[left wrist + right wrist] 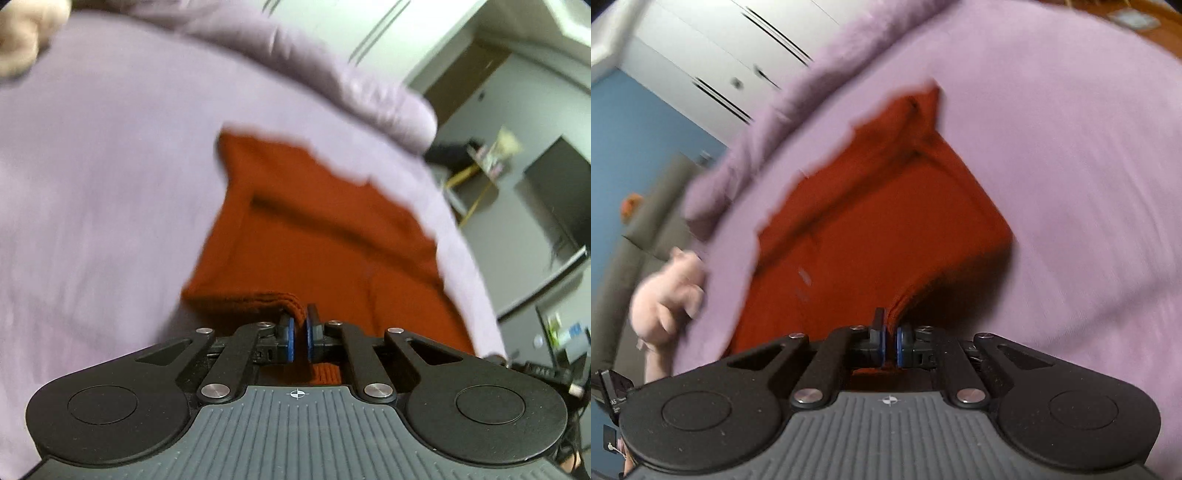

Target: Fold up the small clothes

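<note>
A rust-orange knit garment (314, 236) lies on a lilac bedsheet (103, 184). My left gripper (299, 325) is shut on the garment's near hem, which bunches into a thick fold between the blue pads. In the right wrist view the same garment (871, 221) spreads away from me, its far part narrowing toward a corner. My right gripper (890, 328) is shut on another edge of it, and the cloth lifts in a ridge at the fingers. Both views are blurred.
A pink plush toy (668, 291) sits at the bed's left edge, also seen top left in the left wrist view (26, 37). A lilac pillow (388, 107) lies at the far side. White wardrobe doors (713, 62), a blue wall and room furniture (491, 155) lie beyond.
</note>
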Available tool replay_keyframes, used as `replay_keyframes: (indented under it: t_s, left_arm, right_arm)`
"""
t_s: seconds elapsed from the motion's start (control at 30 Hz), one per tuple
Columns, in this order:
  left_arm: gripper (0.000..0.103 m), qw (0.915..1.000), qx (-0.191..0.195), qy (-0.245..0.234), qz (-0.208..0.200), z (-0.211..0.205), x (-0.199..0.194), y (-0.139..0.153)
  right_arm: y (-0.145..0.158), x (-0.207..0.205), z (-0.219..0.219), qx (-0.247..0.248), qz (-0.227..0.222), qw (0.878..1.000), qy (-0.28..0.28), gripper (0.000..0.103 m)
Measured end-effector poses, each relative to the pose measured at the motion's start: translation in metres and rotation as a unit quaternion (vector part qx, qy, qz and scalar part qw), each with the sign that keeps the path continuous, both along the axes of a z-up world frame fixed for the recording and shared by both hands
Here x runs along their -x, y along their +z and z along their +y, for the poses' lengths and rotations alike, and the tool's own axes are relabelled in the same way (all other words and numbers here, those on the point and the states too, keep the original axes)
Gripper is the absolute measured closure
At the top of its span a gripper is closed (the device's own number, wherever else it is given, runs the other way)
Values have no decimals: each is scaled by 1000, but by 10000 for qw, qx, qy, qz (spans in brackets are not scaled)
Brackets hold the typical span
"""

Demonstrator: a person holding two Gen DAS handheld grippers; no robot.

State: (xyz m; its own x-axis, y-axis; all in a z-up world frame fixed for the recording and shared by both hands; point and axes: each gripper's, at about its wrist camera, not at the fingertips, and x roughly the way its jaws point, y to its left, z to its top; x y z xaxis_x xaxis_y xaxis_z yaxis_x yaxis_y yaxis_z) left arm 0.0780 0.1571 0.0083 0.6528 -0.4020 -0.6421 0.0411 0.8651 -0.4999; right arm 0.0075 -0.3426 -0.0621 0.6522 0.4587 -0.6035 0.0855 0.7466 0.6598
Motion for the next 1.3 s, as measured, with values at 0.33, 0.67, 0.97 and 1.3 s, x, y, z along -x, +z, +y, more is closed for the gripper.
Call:
replay_keyframes:
  t_s: [0.33,0.67,0.97,1.3]
  left_arm:
    - [94,9900,-1331,416,-230,-36,-89,-14]
    - [50,9804,-1899,161,-507,-23,-87,-33]
    - [45,9773,-2072,-370,-248,-34,-117,-50]
    - [65,9733,-2172,-735,-126,-47,-127,-65]
  right_arm:
    - [20,-104,26,1061,-501,9927,-267,99]
    - [5,-115,20,2253,-725,9711,-302,70]
    - [-13,-135,31,2801,-544,9581,266,67]
    - [-18,-143,49,3550,-599,9300,746,87]
